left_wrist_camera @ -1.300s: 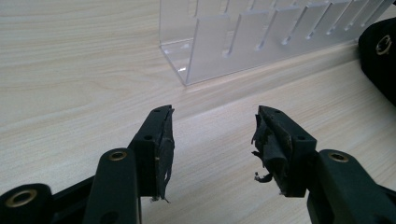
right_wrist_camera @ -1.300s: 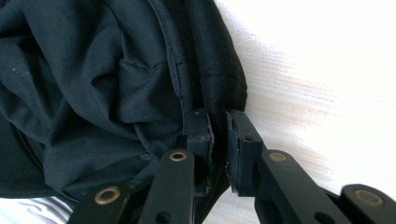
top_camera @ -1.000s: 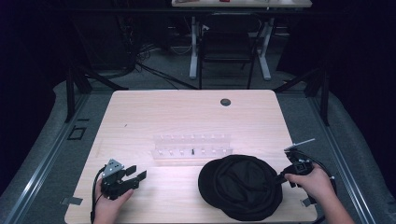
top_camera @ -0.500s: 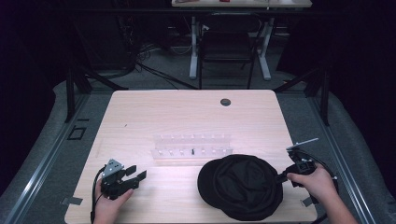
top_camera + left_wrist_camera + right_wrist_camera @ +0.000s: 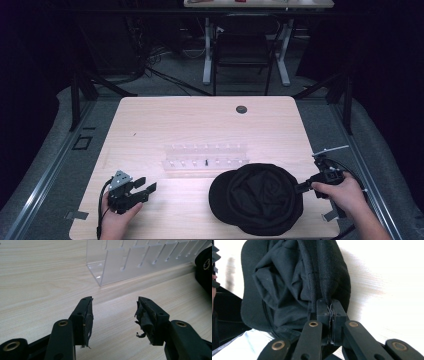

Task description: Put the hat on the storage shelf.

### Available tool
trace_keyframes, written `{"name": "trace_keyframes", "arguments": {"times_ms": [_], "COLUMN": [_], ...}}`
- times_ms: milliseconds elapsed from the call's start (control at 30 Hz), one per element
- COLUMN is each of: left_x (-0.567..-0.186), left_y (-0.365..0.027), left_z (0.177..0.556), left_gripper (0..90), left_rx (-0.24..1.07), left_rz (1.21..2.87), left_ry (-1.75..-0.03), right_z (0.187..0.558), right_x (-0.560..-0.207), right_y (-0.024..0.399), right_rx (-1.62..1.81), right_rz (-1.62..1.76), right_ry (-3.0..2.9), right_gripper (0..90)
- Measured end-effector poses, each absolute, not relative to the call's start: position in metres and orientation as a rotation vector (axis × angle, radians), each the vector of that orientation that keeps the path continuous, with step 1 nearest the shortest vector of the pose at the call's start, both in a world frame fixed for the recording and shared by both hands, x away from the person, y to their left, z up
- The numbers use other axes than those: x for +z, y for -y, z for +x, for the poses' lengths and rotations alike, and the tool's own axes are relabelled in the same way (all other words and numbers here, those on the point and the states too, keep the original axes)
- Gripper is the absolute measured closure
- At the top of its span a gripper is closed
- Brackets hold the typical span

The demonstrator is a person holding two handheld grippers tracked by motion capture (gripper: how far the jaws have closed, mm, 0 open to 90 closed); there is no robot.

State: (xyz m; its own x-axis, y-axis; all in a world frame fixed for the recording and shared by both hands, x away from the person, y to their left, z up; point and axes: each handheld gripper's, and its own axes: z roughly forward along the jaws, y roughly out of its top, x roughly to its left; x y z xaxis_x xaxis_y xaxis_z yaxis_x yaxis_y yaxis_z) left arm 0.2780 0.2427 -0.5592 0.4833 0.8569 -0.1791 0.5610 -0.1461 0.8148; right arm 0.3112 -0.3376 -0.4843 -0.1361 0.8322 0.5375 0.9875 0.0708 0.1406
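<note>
A black cap point(image 5: 257, 197) lies upside down on the wooden table point(image 5: 200, 120), near its front right. My right gripper point(image 5: 301, 189) is at the cap's right edge. In the right gripper view, the gripper point(image 5: 331, 307) is shut on the folded rim of the cap point(image 5: 287, 285), and the cloth bunches up beyond the jaws. At the front left a hand holds my left gripper point(image 5: 147, 187) low over the table. Its jaws point(image 5: 113, 312) stand open with bare wood between them. Worn pads point(image 5: 143, 317) show on the fingers.
A clear acrylic rack point(image 5: 205, 156) with several slots stands across the middle of the table, just behind the cap and ahead of the left gripper point(image 5: 130, 262). A dark round grommet point(image 5: 241, 109) sits near the far edge. A chair and desk legs stand beyond the table.
The right hand has risen slightly with the cap's rim in its jaws, and the cap's right edge has lifted a little. The left gripper has stayed where it was.
</note>
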Motion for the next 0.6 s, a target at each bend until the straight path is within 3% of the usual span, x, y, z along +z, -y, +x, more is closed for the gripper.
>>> {"name": "trace_keyframes", "arguments": {"times_ms": [600], "left_x": [-0.559], "left_y": [-0.244], "left_z": [0.278], "left_gripper": [47.2], "left_rx": [0.419], "left_rz": [1.831], "left_ry": [-1.194], "right_z": [0.303], "right_x": [-0.456], "right_y": [0.334], "right_rx": [-0.883], "right_rz": [-1.729], "right_ry": [1.905], "right_gripper": [88.2]}}
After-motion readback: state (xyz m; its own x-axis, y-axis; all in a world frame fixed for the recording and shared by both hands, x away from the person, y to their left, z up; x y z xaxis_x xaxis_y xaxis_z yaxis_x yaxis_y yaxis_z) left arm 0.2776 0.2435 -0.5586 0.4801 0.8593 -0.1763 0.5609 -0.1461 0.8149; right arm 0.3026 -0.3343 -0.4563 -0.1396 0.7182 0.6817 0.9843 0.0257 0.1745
